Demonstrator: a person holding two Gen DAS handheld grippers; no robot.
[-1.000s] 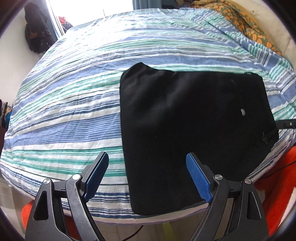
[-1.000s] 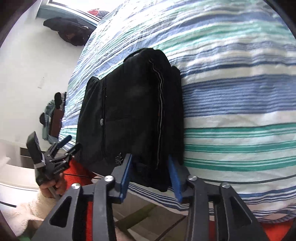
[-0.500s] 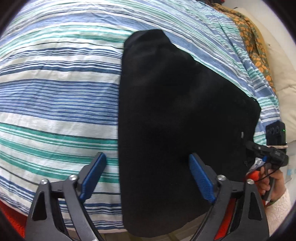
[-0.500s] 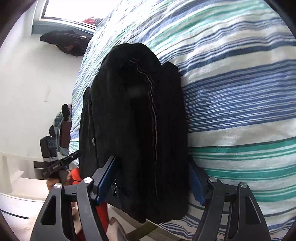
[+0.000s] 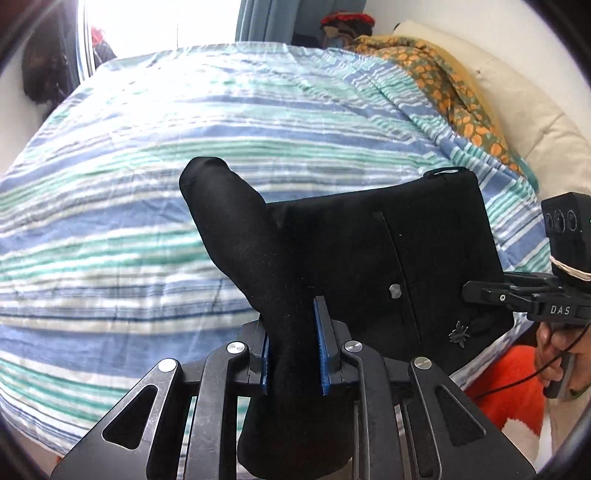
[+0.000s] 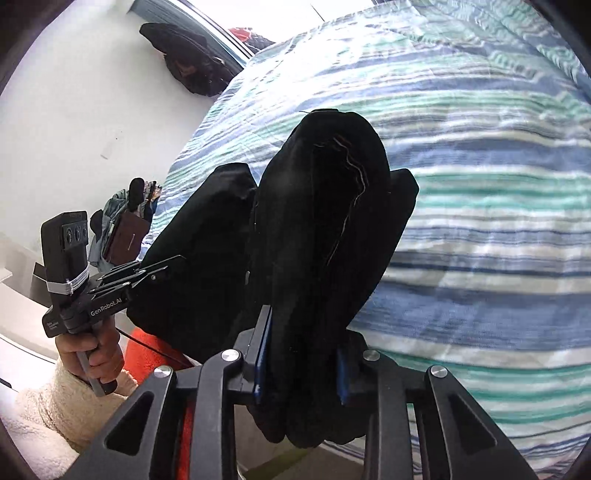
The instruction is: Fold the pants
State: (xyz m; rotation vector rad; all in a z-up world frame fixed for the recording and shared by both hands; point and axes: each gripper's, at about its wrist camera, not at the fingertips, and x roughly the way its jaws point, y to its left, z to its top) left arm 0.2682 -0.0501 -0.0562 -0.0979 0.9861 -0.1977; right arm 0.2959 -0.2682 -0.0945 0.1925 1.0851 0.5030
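Pants (image 5: 369, 251) on striped bedspread (image 5: 147, 240); left gripper (image 5: 293, 347) and right gripper (image 6: 301, 360) have just closed, apparently clamping their near edge

White walls (image 6: 74, 92), bright window (image 5: 155, 22), striped bed (image 5: 147, 166).

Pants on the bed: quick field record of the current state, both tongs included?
item: black pants, partly folded
surface: striped bedspread
left tongs: just closed, pads pinching a bunched edge of the pants
right tongs: just closed, clamped on a thick fold of the pants
pants pose: near edge lifted off the bed at both grips, far part resting on it
nearby: floral blanket at the bed's far right
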